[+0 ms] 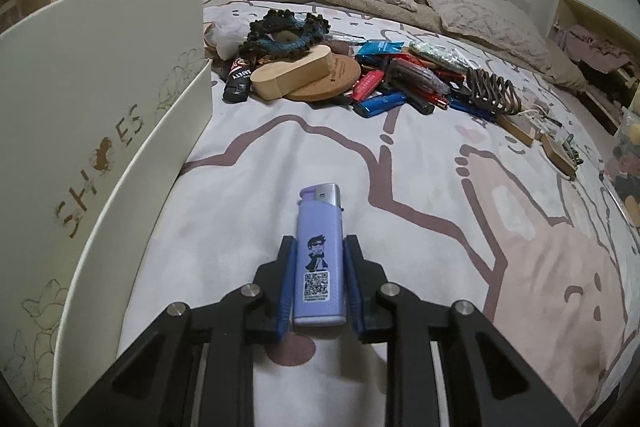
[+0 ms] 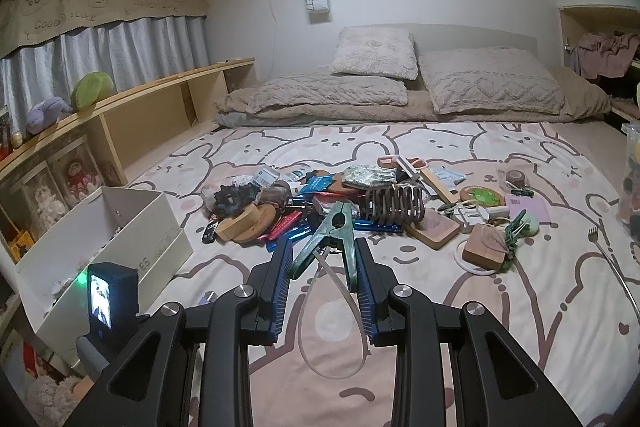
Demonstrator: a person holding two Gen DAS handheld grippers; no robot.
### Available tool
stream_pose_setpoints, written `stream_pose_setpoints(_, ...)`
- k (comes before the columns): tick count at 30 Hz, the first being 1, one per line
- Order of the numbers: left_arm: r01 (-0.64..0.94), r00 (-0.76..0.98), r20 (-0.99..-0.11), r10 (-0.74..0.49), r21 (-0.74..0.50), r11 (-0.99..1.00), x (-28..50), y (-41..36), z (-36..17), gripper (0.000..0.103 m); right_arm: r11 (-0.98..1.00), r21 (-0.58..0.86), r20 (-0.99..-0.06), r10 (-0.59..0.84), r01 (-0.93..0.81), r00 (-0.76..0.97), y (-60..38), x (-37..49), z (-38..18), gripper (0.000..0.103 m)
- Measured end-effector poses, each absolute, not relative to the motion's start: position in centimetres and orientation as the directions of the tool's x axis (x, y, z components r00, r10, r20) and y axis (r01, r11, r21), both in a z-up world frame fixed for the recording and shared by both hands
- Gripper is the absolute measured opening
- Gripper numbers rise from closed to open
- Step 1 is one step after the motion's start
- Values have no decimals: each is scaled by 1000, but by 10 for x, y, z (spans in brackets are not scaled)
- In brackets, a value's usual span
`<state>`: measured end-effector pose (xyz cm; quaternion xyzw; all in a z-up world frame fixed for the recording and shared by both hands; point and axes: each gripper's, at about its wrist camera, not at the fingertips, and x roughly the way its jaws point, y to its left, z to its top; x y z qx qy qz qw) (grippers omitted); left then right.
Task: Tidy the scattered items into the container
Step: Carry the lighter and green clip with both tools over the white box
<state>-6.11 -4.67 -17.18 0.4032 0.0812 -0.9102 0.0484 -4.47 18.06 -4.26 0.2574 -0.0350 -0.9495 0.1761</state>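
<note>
My left gripper point(image 1: 319, 283) is clamped on a lilac lighter point(image 1: 320, 259), its blue pads pressing both sides, low over the bunny-print bedsheet point(image 1: 420, 187). The white shoe box point(image 1: 100, 131) stands open just to its left. My right gripper point(image 2: 322, 271) grips a green clothes peg point(image 2: 332, 239) with a pale loop point(image 2: 332, 327) hanging below it, short of the pile of scattered items point(image 2: 320, 199).

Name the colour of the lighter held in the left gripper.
Pale purple lighter with a silver metal top, clearest in the left wrist view.
</note>
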Motion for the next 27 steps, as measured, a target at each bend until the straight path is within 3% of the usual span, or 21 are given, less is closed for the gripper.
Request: stream_pose_setpoints(27,58,-862,-507,-11,-76,-995,-24,-32,-54,23,-929,117,-441,-365,351,-820,166,-39,-25,31)
